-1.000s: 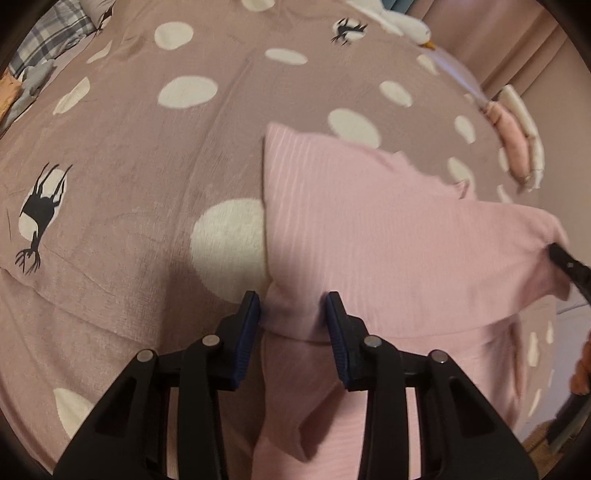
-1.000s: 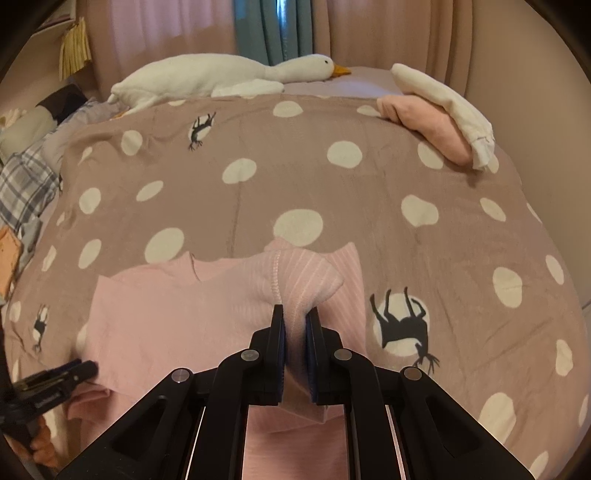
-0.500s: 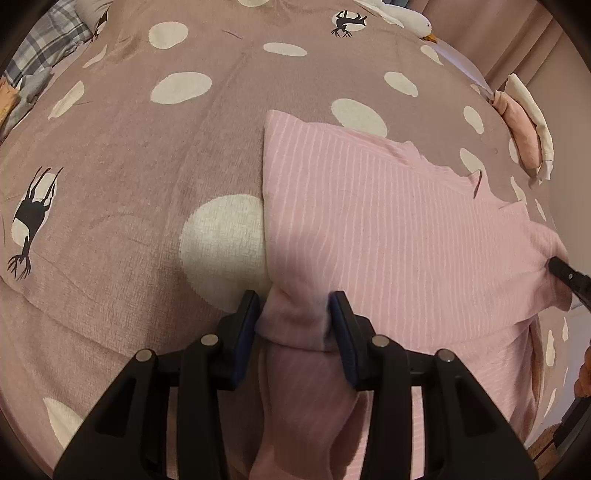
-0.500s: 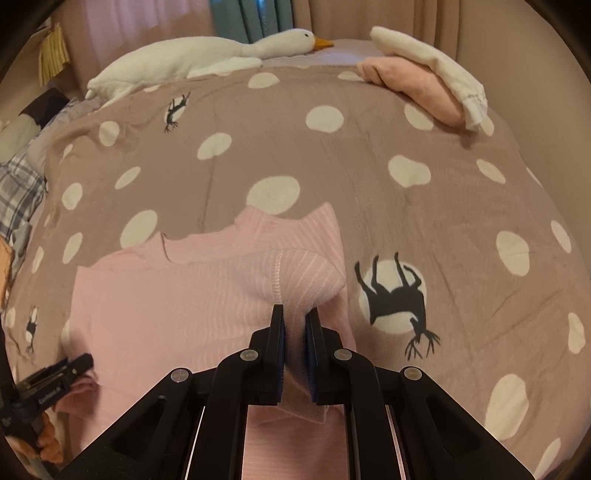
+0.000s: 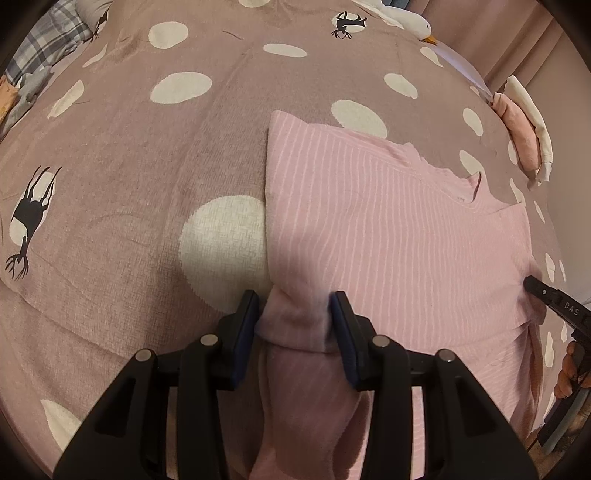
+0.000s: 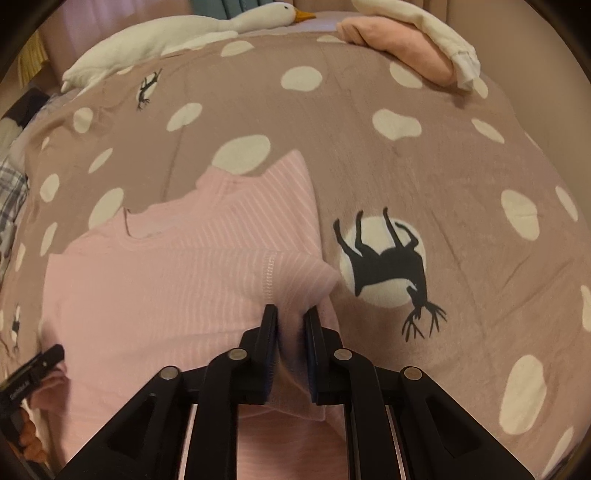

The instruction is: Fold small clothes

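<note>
Left wrist view: my left gripper [image 5: 293, 314] stands part-open around a bunched corner of the pink top [image 5: 388, 229] on the bed [image 5: 147, 147]; the right gripper [image 6: 290, 325] pinches the other corner. Uneven release could skew the fold.

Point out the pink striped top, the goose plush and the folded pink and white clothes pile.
pink striped top [image 5: 388, 229]: left wrist view, middle of the folded panel.
goose plush [image 6: 192, 33]: right wrist view, white body.
folded clothes pile [image 6: 406, 44]: right wrist view, pink garment under the white one.
</note>
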### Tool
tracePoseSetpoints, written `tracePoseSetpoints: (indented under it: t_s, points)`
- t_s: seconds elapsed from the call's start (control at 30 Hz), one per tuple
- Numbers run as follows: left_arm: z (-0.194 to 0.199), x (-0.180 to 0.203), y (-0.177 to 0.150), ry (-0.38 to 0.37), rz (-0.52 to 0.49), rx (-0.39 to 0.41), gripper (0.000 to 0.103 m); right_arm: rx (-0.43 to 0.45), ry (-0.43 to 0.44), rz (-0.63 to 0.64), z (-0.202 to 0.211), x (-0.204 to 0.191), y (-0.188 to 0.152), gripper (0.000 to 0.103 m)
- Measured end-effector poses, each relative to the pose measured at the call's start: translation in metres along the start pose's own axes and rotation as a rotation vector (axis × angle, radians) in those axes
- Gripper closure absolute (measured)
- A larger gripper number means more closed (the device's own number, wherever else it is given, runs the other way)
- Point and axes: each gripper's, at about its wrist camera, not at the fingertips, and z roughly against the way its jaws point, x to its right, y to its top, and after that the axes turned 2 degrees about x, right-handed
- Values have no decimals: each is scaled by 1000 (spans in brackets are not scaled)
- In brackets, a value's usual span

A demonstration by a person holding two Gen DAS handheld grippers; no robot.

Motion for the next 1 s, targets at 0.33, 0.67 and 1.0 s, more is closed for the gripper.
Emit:
tracePoseSetpoints:
  t_s: [0.33, 0.67, 1.0]
  points:
    - [2, -1, -2, -7, 2, 7, 61, 50, -6, -67, 29, 26, -3, 90]
    - [2, 0, -2, -1, 5, 10, 61, -4, 127, -128, 24, 28, -27, 77]
    - [2, 0, -2, -5, 7, 10, 61, 65, 89, -104, 35, 22, -29, 98]
